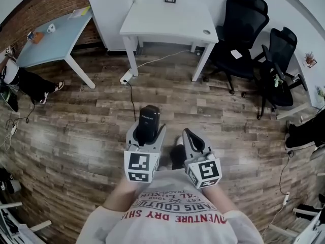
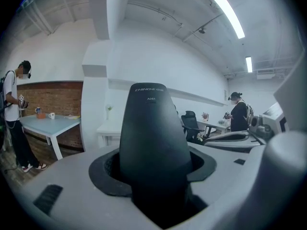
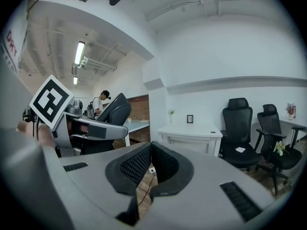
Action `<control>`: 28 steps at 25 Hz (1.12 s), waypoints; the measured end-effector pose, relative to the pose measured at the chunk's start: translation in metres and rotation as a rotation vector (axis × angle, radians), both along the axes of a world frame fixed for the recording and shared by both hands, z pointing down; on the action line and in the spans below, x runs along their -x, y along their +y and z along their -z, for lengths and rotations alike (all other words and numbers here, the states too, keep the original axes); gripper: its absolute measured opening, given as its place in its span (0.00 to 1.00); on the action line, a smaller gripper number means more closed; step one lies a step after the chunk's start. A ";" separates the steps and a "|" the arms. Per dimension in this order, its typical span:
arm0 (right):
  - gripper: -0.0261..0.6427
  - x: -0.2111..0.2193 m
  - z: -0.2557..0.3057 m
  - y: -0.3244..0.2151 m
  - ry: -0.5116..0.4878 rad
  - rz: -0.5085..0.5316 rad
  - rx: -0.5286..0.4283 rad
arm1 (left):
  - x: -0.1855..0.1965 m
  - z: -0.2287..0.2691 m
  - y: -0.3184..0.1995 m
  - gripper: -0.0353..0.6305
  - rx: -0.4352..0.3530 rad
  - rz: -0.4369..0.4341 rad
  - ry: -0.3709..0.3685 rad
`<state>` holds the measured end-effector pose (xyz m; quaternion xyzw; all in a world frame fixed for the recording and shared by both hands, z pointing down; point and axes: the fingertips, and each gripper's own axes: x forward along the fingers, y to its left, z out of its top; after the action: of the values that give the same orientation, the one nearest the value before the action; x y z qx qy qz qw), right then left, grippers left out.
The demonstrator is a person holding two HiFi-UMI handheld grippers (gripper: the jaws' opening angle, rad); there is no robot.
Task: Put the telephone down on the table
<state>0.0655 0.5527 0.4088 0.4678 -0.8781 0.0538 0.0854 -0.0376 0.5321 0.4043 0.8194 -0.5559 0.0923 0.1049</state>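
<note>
A black telephone handset (image 1: 149,120) stands upright between the jaws of my left gripper (image 1: 149,132), which is shut on it in front of the person's chest, above the wooden floor. In the left gripper view the telephone (image 2: 152,128) fills the middle, its narrow end pointing away, wedged in my left gripper (image 2: 153,174) between the black pads. My right gripper (image 1: 187,135) hovers just to the right of it, shut and empty; in its own view my right gripper (image 3: 150,152) has its pad tips together. The white table (image 1: 167,19) stands well ahead.
A pale blue table (image 1: 51,39) with a cup and small items stands at the far left. Two black office chairs (image 1: 244,29) (image 1: 279,70) stand right of the white table. A person's legs (image 1: 30,84) are at the left edge. Cables and a power strip (image 1: 125,77) lie on the floor.
</note>
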 end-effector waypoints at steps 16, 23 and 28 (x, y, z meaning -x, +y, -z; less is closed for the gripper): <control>0.08 -0.032 -0.018 -0.158 -0.046 0.048 0.048 | -0.028 -0.016 -0.142 0.50 0.047 0.069 -0.057; 0.08 -0.070 -0.005 -0.254 -0.050 0.035 0.044 | -0.069 -0.002 -0.232 0.50 0.040 0.050 -0.064; 0.08 -0.090 -0.008 -0.307 -0.033 0.057 0.039 | -0.096 -0.002 -0.295 0.50 0.036 0.051 -0.048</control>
<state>0.1555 0.2453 0.4164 0.4398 -0.8911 0.0760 0.0815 0.0584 0.2376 0.4059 0.8005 -0.5772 0.1195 0.1085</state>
